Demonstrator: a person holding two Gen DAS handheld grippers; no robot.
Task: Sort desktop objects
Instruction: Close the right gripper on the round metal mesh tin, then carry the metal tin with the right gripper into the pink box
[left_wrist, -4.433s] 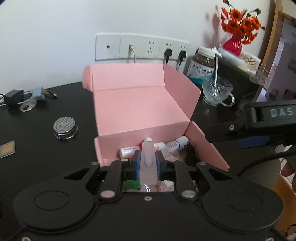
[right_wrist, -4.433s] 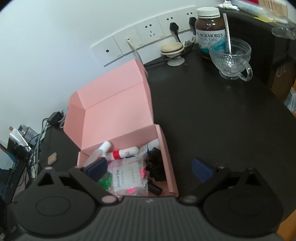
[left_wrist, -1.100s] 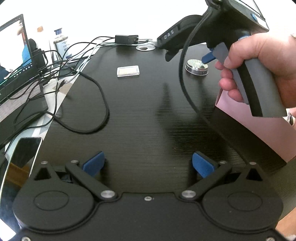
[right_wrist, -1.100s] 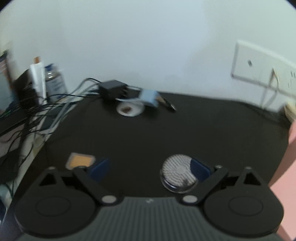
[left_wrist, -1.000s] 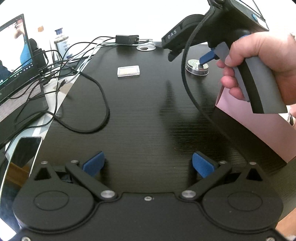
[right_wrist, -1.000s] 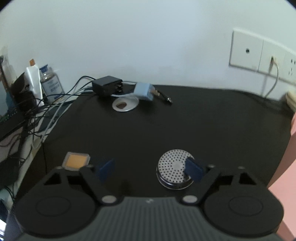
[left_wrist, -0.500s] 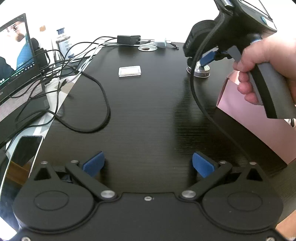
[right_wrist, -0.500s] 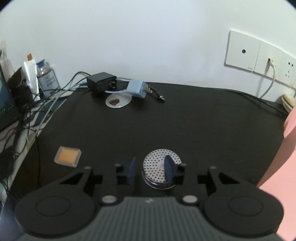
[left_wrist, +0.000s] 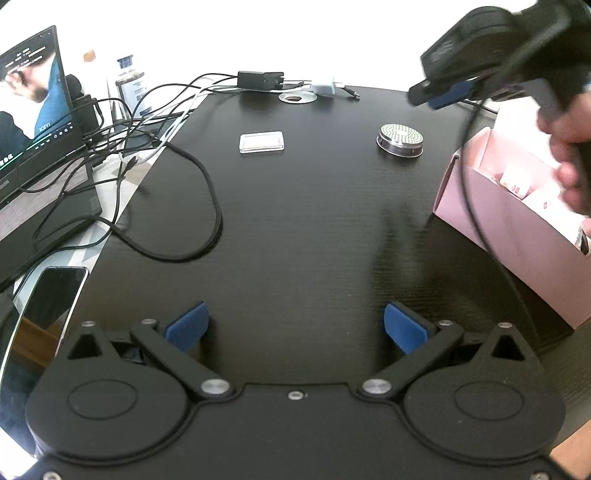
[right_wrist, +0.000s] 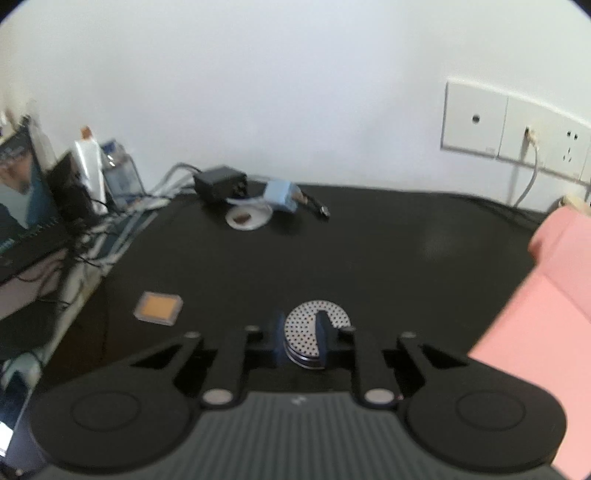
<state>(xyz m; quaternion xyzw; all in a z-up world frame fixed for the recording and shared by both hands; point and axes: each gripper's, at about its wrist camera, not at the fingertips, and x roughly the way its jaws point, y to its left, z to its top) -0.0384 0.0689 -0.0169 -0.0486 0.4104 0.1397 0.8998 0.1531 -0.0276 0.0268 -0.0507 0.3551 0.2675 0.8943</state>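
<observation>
Perforated metal disc (left_wrist: 400, 139) lies on black table (left_wrist: 295, 221); right gripper (left_wrist: 448, 94) closed and empty above it, left gripper (left_wrist: 295, 328) spread wide

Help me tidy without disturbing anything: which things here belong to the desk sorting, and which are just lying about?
Likely part of the sorting:
perforated metal disc
small clear case
open pink box, already holding items

Likely just lying about:
black power adapter
pale charger plug
loose cables
phone
monitor
bottle

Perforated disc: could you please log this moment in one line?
round perforated metal disc on black table | right gripper shut, empty | left gripper open
</observation>
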